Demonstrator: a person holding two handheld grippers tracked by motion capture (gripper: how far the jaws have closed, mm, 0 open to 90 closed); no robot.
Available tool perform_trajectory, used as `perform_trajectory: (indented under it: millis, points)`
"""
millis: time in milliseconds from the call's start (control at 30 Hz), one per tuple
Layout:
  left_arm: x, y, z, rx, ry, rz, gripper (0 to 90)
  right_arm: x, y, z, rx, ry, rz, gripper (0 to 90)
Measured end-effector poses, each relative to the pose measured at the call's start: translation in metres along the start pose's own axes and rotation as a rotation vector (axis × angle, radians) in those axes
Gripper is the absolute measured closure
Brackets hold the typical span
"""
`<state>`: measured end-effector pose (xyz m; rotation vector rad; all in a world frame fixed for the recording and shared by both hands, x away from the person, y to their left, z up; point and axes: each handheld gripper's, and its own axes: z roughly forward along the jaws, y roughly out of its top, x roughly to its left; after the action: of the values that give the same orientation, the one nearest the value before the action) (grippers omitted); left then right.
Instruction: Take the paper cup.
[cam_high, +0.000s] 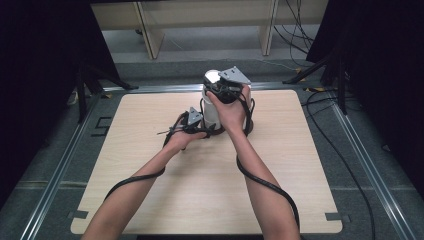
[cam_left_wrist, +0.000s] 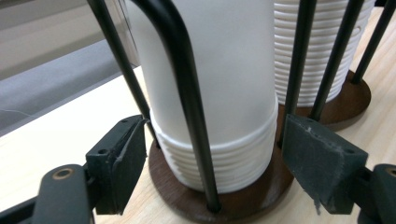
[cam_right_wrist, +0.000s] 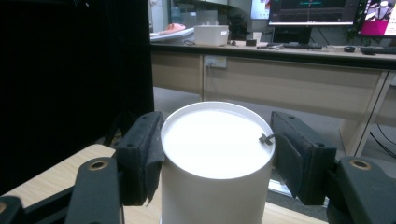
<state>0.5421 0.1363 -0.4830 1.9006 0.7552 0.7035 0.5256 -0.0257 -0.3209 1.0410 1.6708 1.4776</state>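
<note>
At the left, the left gripper (cam_high: 196, 131) stands with jaws apart around the wooden base (cam_left_wrist: 261, 196) of the cup holder, without pressing; it should steady it. Right of it, the right gripper (cam_high: 220, 90) is clamped on the top white cup (cam_right_wrist: 217, 154), between its pads, above the stack (cam_left_wrist: 219, 158). Lift straight up, slowly.

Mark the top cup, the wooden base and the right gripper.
top cup (cam_right_wrist: 217, 144), right gripper view, on its flat white bottom facing up.
wooden base (cam_left_wrist: 177, 198), left gripper view, on the brown disc's front edge.
right gripper (cam_high: 226, 89), high view, on its black body above the cup stack.
</note>
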Motion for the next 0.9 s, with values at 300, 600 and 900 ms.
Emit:
perform_trajectory:
  millis: [300,600,900]
  points:
    - [-0.005,-0.003,-0.021,-0.008,-0.006,-0.011,20.4,0.002,0.005,-0.015,-0.015,0.022,-0.001,37.2]
    - [-0.006,-0.004,-0.059,-0.042,-0.01,-0.071,16.0,-0.001,0.001,-0.033,-0.023,0.054,0.012,37.2]
    - [-0.009,-0.012,-0.097,-0.102,-0.015,-0.049,15.5,-0.002,-0.008,-0.058,-0.04,0.12,0.015,37.2]
